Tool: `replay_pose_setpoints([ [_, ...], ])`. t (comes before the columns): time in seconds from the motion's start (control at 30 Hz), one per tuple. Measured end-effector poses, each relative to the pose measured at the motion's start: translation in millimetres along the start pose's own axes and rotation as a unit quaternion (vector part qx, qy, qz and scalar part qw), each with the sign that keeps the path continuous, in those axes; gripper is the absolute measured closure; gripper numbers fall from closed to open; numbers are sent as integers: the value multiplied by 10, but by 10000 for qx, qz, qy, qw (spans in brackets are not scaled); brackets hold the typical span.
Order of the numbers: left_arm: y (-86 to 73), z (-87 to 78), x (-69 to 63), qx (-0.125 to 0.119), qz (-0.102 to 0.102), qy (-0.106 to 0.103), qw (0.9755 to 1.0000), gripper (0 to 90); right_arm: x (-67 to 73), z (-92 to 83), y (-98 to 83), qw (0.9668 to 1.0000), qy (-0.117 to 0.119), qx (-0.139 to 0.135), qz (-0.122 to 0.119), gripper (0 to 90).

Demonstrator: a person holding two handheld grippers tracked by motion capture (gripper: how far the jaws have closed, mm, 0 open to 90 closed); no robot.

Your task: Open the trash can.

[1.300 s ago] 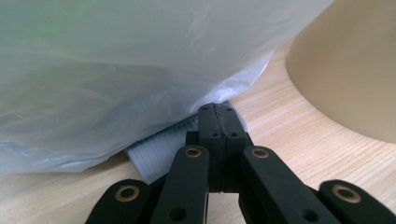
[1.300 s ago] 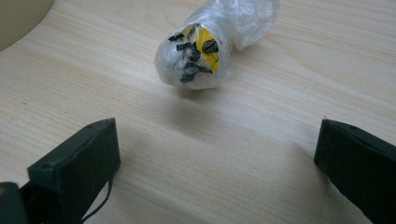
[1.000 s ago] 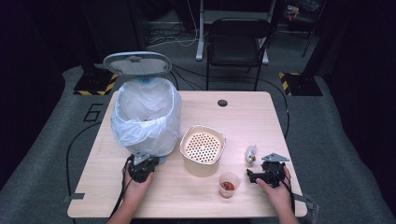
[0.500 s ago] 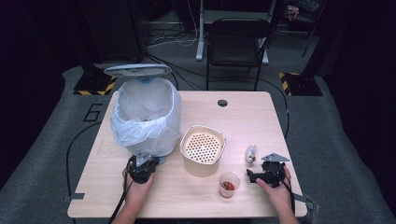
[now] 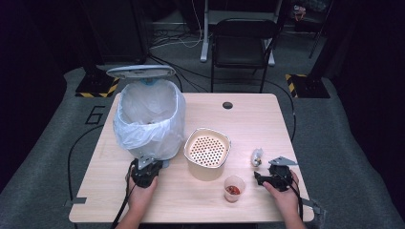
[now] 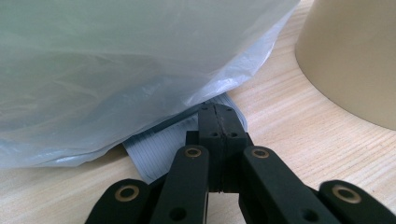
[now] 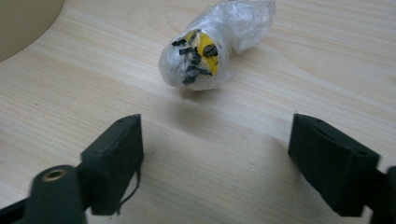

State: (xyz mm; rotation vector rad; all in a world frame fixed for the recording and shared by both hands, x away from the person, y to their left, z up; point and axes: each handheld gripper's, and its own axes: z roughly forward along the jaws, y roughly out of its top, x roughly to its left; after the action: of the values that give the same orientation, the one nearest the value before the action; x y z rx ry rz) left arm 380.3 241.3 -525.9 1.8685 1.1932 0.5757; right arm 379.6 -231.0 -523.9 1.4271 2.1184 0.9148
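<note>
Tool, right [image 7: 219, 137]: released, its jaws have just been closing a little, with nothing between them but bare wood; the black pads are flat, blocky and matte.
Tool, left [image 6: 217, 112]: clenched on nothing, the tip set down on the bin's pedal [image 6: 159, 144], apparently to press it.
Step in hand: as I read it, picking up the wrapper wad [image 7: 205, 51] to drop it in the pedal bin [image 5: 148, 124] while the left hand holds the lid up.
Where the wad is: on the surface [image 5: 248, 124] just ahead of the right tool's pads, not yet between them, and to the right of the perforated basket [image 5: 207, 152].
Doing it well: move forward until the pads straddle the fat printed end, then close low, near the wood; keep steady weight on the pedal so that the lid [image 5: 141, 71] stays up.
Wad: thin clear film, crumpled and glossy, around something yellow with black markings; soft and light, likely to squash and slip, so a firm pinch seems right.
Pedal: grey, flat, finely ribbed, peeking out from under the liner.
Liner [image 6: 116, 70]: milky, translucent plastic, loose and wrinkled, draped over the rim and down to the surface.
Basket: beige, smooth-walled, rounded, its floor dotted with holes.
Cup [image 5: 233, 188]: small, clear, something red inside, near the right tool; worth steering clear of.
Surface: pale wood grain, smooth.
</note>
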Motion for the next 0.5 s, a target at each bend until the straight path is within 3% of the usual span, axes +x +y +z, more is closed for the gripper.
replay_pose_setpoints([
  [0.07, -3, 4, 2, -51, -78, -45, 9999, 900, -9, -24, 7, 10000, 74, 15, 27, 301],
  [0.2, -5, 8, 13, -86, -139, -74, 9998, 900, 0, -52, 28, 9998, 118, 108, 77, 348],
  [0.33, -3, 8, -29, -54, 88, 129, 9999, 900, 15, -107, 73, 9998, 117, 82, 149, 370],
  [0.5, 2, 1, -18, -1, 60, 69, 10000, 900, 27, -192, 162, 9998, 111, 15, 169, 370],
])
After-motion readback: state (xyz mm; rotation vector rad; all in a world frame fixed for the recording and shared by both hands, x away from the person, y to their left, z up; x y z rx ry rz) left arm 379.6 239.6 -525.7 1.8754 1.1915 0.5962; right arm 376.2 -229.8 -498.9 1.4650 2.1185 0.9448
